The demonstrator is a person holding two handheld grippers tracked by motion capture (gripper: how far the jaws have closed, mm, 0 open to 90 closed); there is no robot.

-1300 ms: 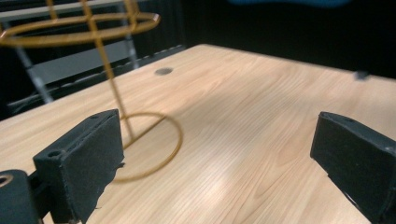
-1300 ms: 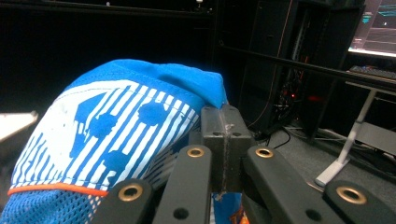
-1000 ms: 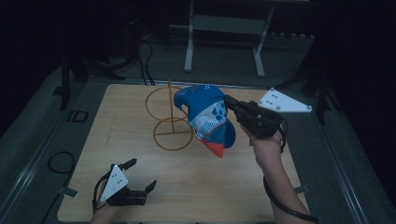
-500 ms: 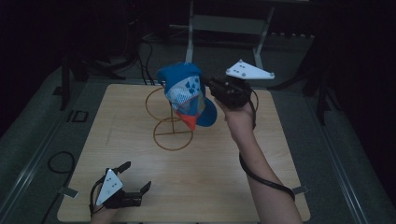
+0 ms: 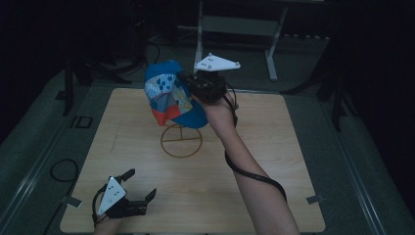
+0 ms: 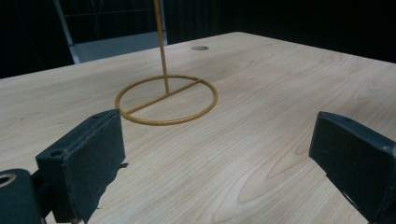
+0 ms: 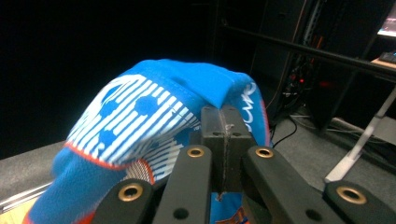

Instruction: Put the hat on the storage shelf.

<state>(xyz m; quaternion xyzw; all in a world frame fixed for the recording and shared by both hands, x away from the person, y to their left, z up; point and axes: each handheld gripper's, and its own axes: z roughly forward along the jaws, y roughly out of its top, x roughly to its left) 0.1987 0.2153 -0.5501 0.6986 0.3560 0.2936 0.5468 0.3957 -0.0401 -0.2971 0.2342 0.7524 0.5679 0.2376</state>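
One blue fabric cap with white stripes and an orange-red edge hangs pinched in the right gripper, its jaws clamped on the cloth above the thin gold wire stand with a ring base. Held by so little cloth, the cap could slip or miss the hidden stand top. The right forearm stretches forward, raised; the left gripper, jaws apart and empty, rests low at the wooden table's near edge.

The high view looks down on the table, while the left gripper view skims low toward the shared wire stand at 12 o'clock.
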